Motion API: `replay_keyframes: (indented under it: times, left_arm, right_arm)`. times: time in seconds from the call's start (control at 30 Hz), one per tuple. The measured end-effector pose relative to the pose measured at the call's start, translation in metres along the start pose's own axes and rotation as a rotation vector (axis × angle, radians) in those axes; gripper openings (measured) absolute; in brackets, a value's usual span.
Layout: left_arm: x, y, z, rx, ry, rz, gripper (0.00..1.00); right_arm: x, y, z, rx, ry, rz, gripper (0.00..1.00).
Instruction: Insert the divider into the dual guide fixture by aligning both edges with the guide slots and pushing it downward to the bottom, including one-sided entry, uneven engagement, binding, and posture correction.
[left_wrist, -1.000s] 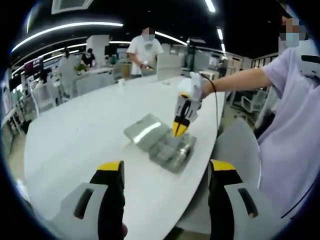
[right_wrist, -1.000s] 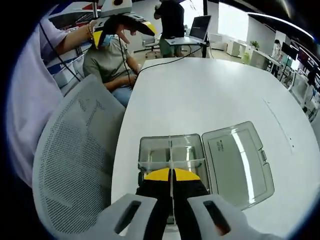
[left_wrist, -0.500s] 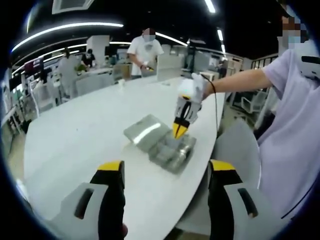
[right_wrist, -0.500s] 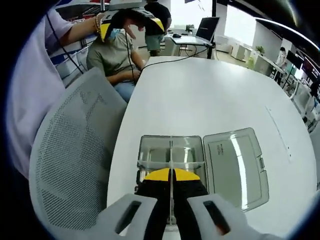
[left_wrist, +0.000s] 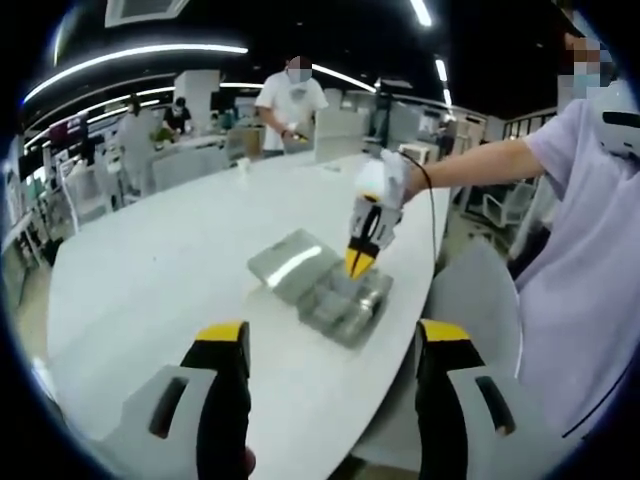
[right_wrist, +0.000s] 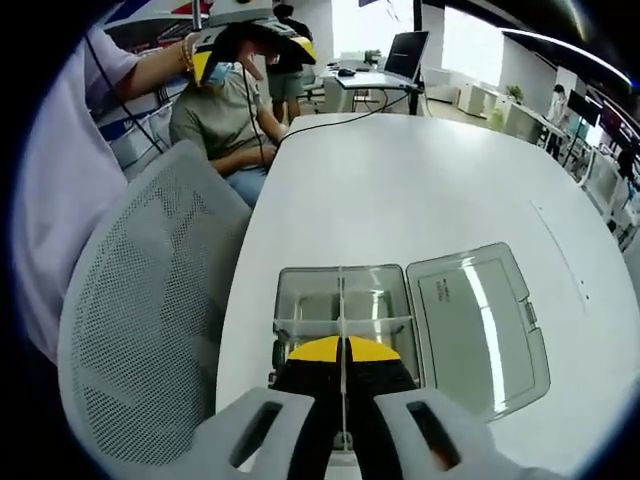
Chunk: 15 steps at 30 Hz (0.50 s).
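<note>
Mesh chair (right_wrist: 150, 300) beside divider box (right_wrist: 345, 310).

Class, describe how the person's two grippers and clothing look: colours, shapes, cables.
Both grippers have black jaws with yellow tips and pale grey housings. The left gripper shows slotted grey shells. The right gripper tapers to a point, with a thin black cable trailing back. The person wears a lilac short sleeve.

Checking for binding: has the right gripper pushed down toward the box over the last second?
No. The right gripper keeps its tips at the same spot above the clear box.
</note>
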<state>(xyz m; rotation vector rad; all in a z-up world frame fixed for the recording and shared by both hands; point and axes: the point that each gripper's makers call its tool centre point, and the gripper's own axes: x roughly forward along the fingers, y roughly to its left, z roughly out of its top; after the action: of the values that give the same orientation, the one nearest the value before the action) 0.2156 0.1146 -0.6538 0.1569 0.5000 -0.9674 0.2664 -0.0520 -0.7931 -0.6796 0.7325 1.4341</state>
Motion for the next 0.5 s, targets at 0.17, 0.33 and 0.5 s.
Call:
replay_keyframes:
  times: [0.17,0.33,0.5]
  left_arm:
    - [0.0010,0.0004,0.0002,-0.002,0.002,-0.001,0.65]
    - [0.0024,0.0012,0.0007,-0.002,0.000,-0.002,0.65]
    - [0.0029,0.0032,0.0023,-0.002,-0.004,0.001,0.65]
  right_arm:
    - [0.0032,-0.0003,-0.0023,0.005,0.002,0.003,0.00]
    - [0.0044,-0.0008,-0.0049,0.024,-0.013,-0.003,0.00]
    - [0.0088,-0.0012,-0.0079,0.039,-0.016,-0.010,0.00]
